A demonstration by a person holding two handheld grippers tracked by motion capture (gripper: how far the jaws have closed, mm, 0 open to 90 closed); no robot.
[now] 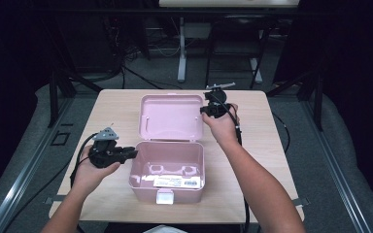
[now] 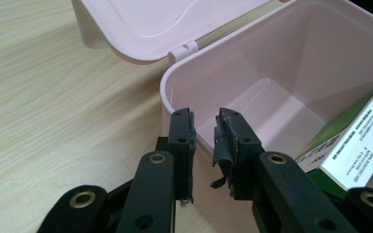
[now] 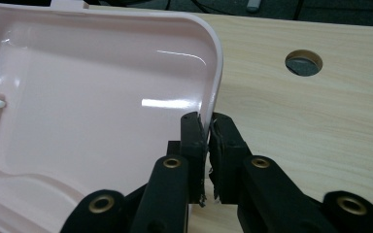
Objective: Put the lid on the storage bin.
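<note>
Gripping the right-hand edge of a pink lid, the right gripper has its fingers pinched onto the thin plastic rim, one inside the lid and one outside, as the right gripper view shows. The lid stands open, hinged to the far side of a pink box that sits near the middle of a light wooden table, its white front latch facing the person. Inside the box, against the near wall, lies a white and green labelled carton; in the left gripper view its printed face leans at the right of the box interior.

The left gripper is held level at the box's left wall, near its rear corner. Its fingers stand a little apart and straddle the rim of the wall, one outside and one over the interior; whether the pads actually press on the plastic cannot be told. A shred of black padding hangs loose from the inner face of the right-hand finger.

A round cable hole is cut in the tabletop beyond the lid. The person's left hand and right hand reach in from the near edge, black cables trailing off both grippers.
</note>
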